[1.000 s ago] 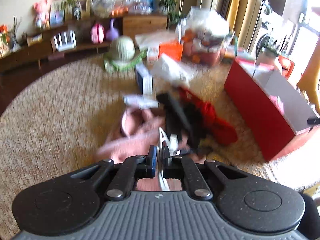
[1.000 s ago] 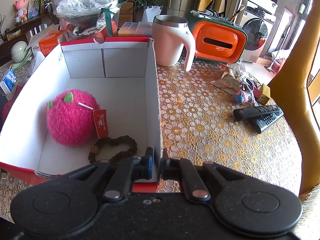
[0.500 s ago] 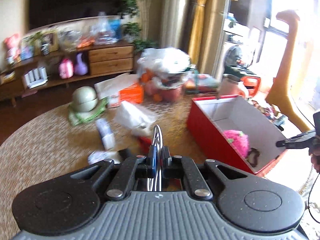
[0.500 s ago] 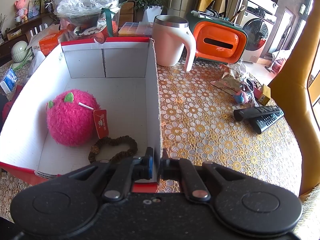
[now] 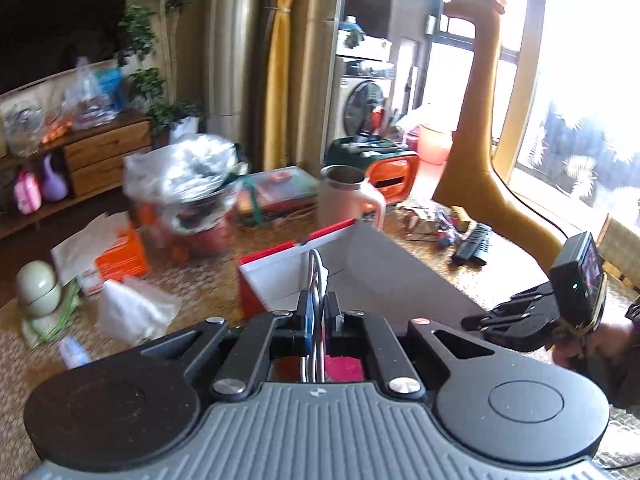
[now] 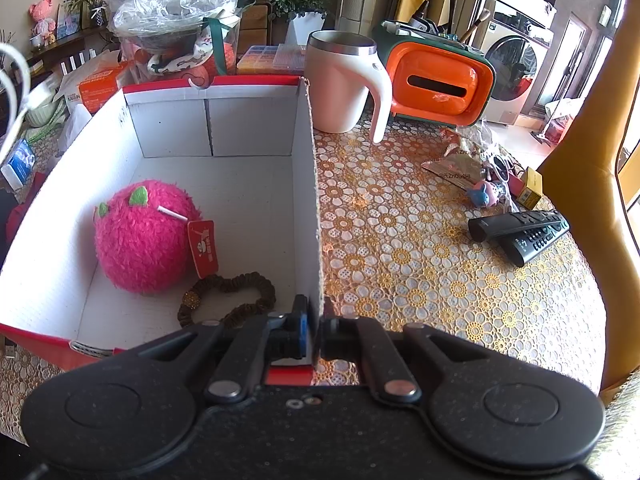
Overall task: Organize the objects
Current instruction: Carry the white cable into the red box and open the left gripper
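A red cardboard box (image 6: 248,124) with white inner walls sits on the lace-covered table. Inside lie a pink plush ball (image 6: 140,236) and a brown scrunchie (image 6: 228,296). My right gripper (image 6: 314,332) is shut on the box's right wall at the near corner. My left gripper (image 5: 316,312) is shut on a looped white cable (image 5: 316,268) and hangs over the box (image 5: 280,276) from its left side. The same cable (image 6: 12,80) shows at the top left of the right wrist view. The right gripper (image 5: 468,322) and the hand holding it appear at the right of the left wrist view.
Behind the box stand a pink mug (image 6: 340,80), an orange tissue box (image 6: 436,84) and a plastic-wrapped fruit basket (image 6: 176,28). Two remotes (image 6: 520,232) and a snack packet (image 6: 456,168) lie to the right. A yellow chair (image 6: 592,160) borders the table's right edge.
My left gripper lifted away from the clothes pile and swung right and up toward the red box, carrying the white cable. The right gripper and the box stayed still.
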### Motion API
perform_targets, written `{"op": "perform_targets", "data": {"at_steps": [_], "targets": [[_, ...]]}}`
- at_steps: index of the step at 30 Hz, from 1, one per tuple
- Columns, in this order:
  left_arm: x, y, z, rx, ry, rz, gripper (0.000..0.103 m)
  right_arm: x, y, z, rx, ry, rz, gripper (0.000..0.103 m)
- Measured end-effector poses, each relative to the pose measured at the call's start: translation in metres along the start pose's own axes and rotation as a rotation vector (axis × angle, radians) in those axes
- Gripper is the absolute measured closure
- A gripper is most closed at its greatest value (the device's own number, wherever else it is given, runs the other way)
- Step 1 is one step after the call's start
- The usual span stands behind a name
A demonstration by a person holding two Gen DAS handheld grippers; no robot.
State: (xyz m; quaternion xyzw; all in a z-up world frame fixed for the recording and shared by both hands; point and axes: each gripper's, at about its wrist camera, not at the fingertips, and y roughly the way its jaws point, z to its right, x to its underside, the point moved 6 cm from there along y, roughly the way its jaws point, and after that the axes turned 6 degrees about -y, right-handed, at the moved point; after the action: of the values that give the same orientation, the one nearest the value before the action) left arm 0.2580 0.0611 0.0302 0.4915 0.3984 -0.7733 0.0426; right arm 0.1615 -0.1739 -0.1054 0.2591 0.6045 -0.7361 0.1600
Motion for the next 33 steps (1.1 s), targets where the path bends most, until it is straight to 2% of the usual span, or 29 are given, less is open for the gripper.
{"op": "perform_targets", "data": {"at_steps": [7,15,19,22,33], "targets": [[-0.006,0.055,0.049,0.119,0.002,-0.092,0.098,0.000,0.002,0.001,-0.003,-0.005,0.002,0.098],[-0.003,0.111,0.078,0.144,0.020,-0.182,0.098,0.003,0.002,0.002,-0.012,0.002,0.009,0.098],[0.002,0.133,0.093,0.151,0.040,-0.213,0.099,0.004,0.002,0.003,-0.016,0.010,0.011,0.098],[0.010,0.147,0.095,0.156,0.020,-0.246,0.099,0.004,0.002,0.003,-0.017,0.012,0.011,0.098],[0.038,0.181,0.071,0.077,0.022,-0.343,0.099,0.004,0.002,0.003,-0.017,0.012,0.011,0.098]]}}
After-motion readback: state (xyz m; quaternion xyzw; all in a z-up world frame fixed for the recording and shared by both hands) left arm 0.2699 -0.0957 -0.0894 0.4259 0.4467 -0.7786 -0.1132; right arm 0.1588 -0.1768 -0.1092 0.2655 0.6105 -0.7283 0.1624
